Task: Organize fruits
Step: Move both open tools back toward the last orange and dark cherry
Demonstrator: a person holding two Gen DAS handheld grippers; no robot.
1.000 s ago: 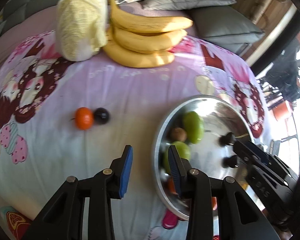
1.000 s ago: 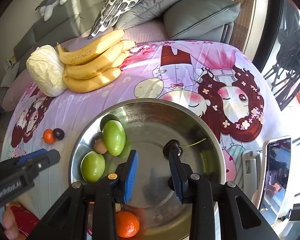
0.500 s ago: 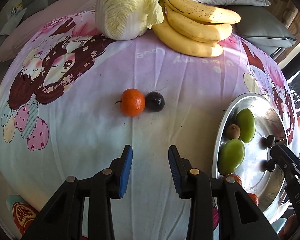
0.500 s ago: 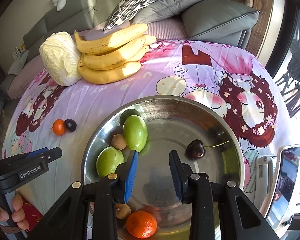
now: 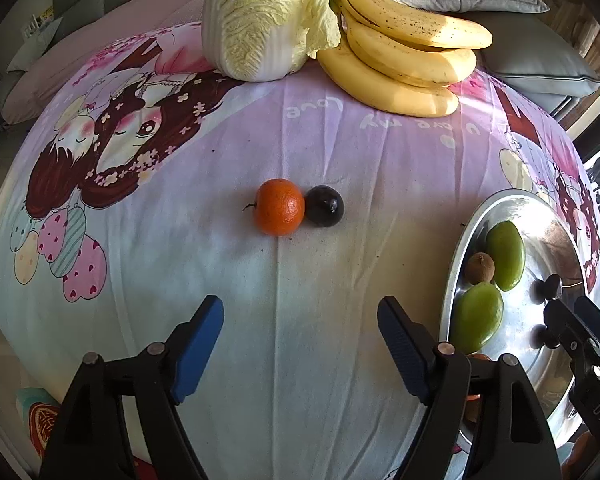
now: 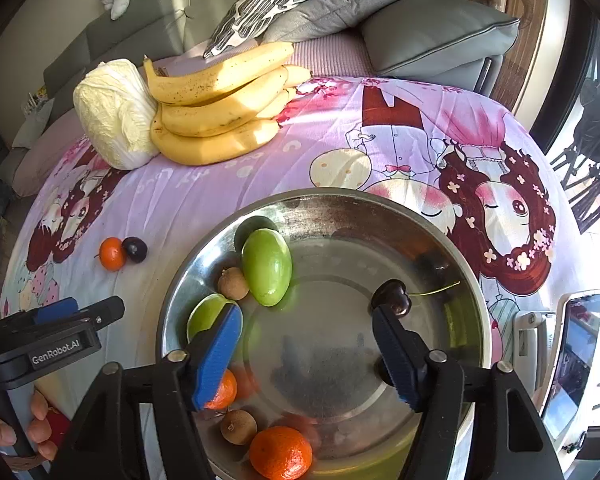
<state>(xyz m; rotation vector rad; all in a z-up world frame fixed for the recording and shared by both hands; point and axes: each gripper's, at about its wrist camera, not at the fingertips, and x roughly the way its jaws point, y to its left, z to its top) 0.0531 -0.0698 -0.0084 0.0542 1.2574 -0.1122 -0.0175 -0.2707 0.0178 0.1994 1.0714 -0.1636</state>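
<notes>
Here, left gripper [image 5: 300, 340] opening over bare cloth, right gripper [image 6: 306, 344] opening (empty), hiding bowl [image 6: 380, 208] fruit.

We see a small orange [image 5: 279, 207] touching a dark plum [image 5: 324, 211] on the cloth — both outside the steel bowl [image 6: 456, 248]. In the bowl lie 2 green fruits [image 6: 267, 267], 2 brown longans [image 6: 233, 283], 2 oranges [image 6: 280, 452] and 1 stemmed cherry [image 6: 392, 297].

cabbage [image 5: 266, 16]: sitting up back
cushions [image 6: 428, 28]: grey, piled behind
cloth [image 5: 308, 288]: pink cartoon print
phone [image 6: 576, 360]: right edge, on a stand
</notes>
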